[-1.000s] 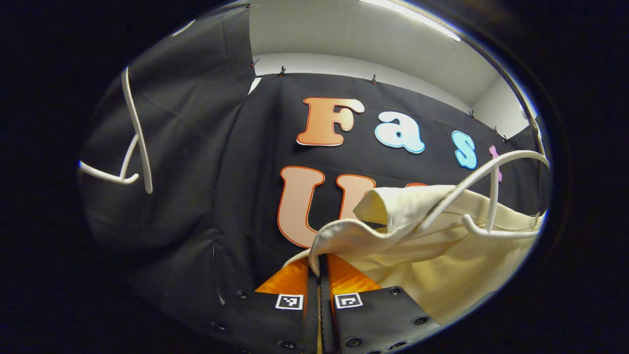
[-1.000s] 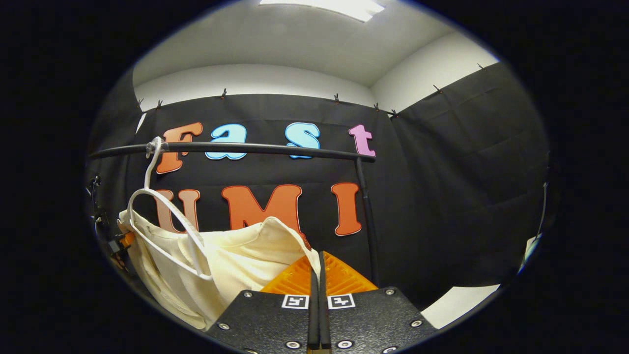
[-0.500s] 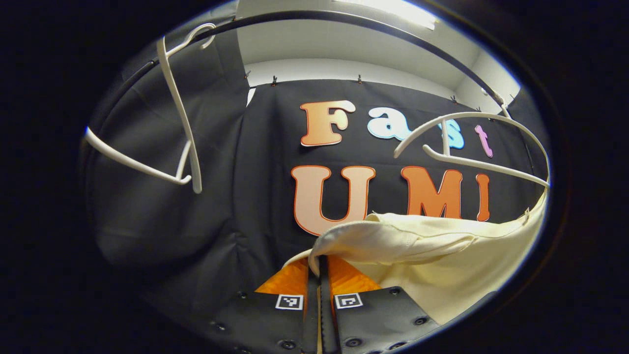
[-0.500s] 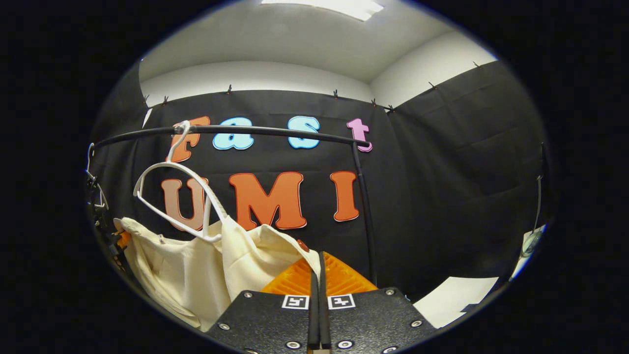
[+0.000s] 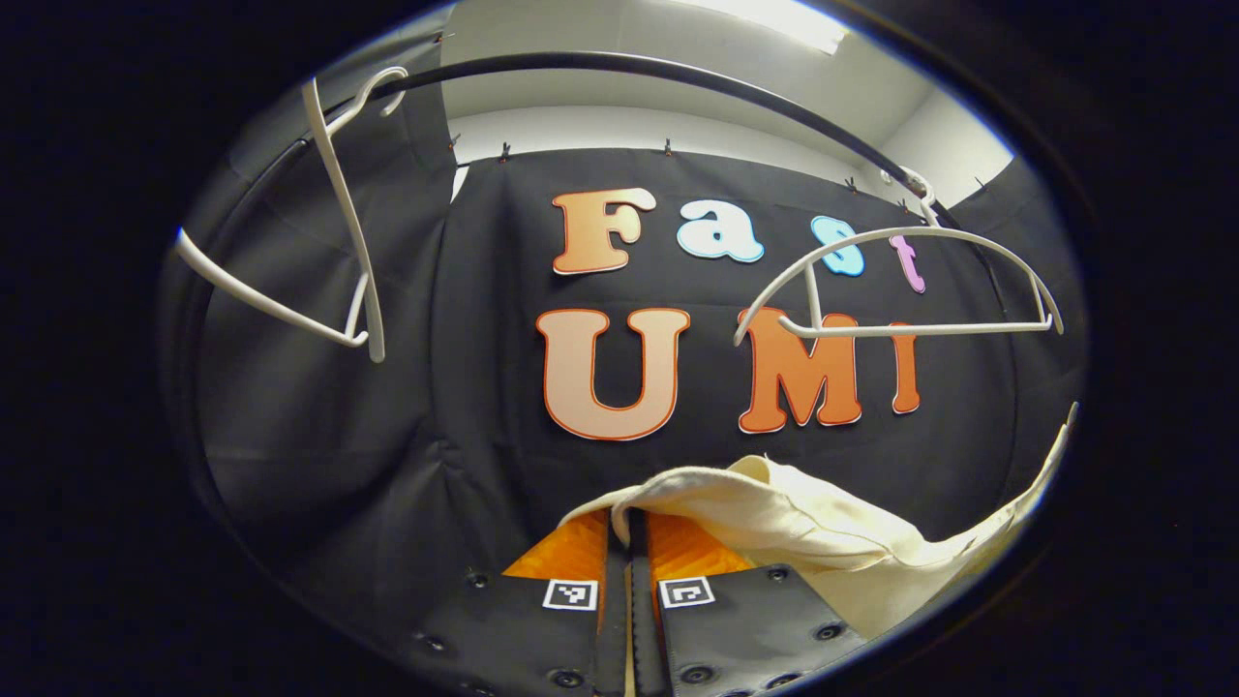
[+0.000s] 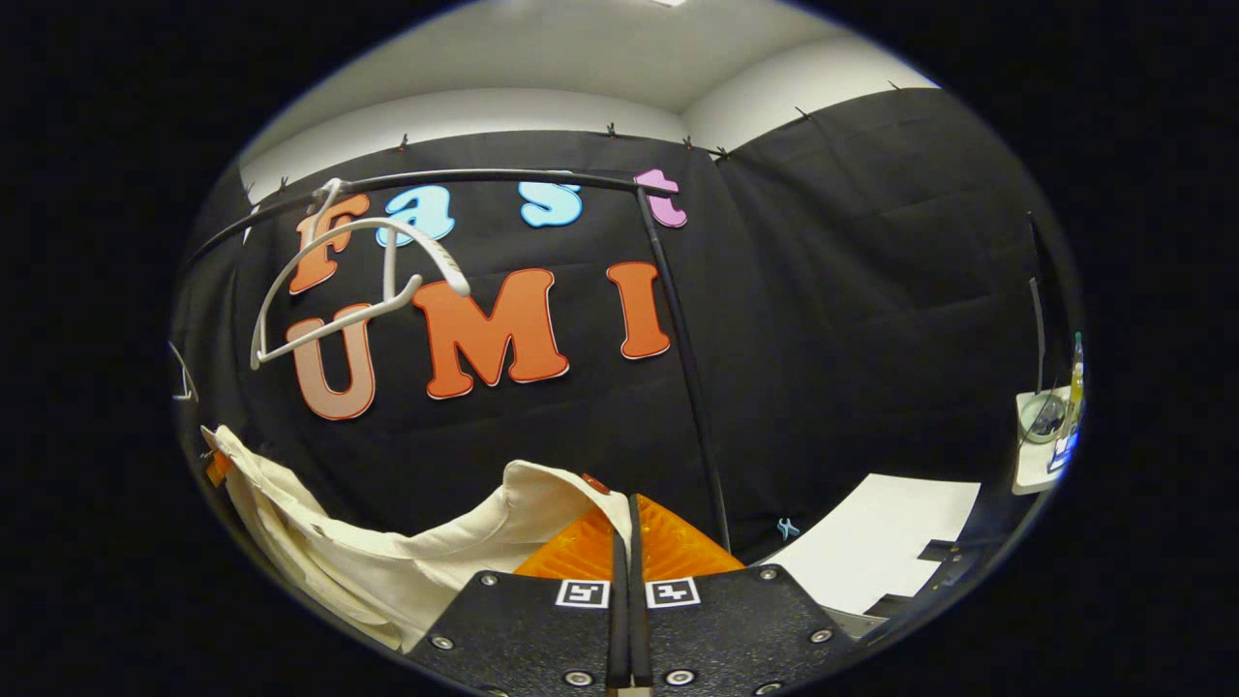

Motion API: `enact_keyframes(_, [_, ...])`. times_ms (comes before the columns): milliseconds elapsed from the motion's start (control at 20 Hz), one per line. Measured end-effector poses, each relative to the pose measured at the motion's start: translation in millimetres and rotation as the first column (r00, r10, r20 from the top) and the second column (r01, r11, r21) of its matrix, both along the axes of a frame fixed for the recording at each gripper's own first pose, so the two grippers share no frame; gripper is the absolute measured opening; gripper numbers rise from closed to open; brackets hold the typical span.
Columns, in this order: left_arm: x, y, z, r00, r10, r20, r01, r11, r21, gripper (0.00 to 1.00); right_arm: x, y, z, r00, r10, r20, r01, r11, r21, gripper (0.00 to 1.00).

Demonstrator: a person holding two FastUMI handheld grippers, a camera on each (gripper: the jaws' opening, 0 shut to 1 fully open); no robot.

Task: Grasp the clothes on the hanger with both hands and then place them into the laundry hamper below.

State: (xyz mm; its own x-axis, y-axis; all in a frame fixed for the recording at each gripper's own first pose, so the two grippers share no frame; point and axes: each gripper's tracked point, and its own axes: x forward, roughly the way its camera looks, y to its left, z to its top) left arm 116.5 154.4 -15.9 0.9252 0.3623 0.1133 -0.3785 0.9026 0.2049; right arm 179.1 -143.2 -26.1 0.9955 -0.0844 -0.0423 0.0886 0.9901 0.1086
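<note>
Since the earlier frame, my cream garment [image 5: 823,528] has dropped clear of the white hanger [image 5: 900,290], which now hangs bare on the black rail [image 5: 629,70]. My left gripper [image 5: 629,528] and right gripper [image 6: 627,518] each have their fingers closed on its edge. Lowering to the hamper comes next, I judge. At right, a white floor patch [image 6: 891,542] borders black cloth walls [image 6: 871,290].
</note>
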Motion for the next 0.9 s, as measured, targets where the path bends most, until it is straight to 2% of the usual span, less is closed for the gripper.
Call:
enact_keyframes(150, [-22, -5, 14, 1.000, -0.017, 0.015, 0.018, 1.000, -0.024, 0.10, -31, 25, 27, 0.998, 0.049, 0.032, -0.048, 0.998, -0.028, 0.00])
enact_keyframes(400, [-39, -40, 20, 0.989, -0.148, 0.011, 0.148, 0.982, -0.115, 0.10, -45, 101, 64, 0.976, 0.212, 0.052, -0.211, 0.977, -0.034, 0.00])
enact_keyframes(600, [-46, -81, 13, 0.968, -0.250, -0.004, 0.246, 0.956, -0.162, 0.09, -55, 185, 83, 0.922, 0.380, 0.077, -0.376, 0.924, -0.061, 0.00])
enact_keyframes(750, [-47, -109, -8, 0.944, -0.326, -0.041, 0.309, 0.923, -0.231, 0.09, -53, 231, 66, 0.877, 0.478, 0.042, -0.476, 0.878, -0.052, 0.00])
enact_keyframes(900, [-53, -132, -27, 0.915, -0.394, -0.081, 0.360, 0.892, -0.272, 0.10, -51, 264, 44, 0.841, 0.541, 0.009, -0.540, 0.840, -0.051, 0.00])
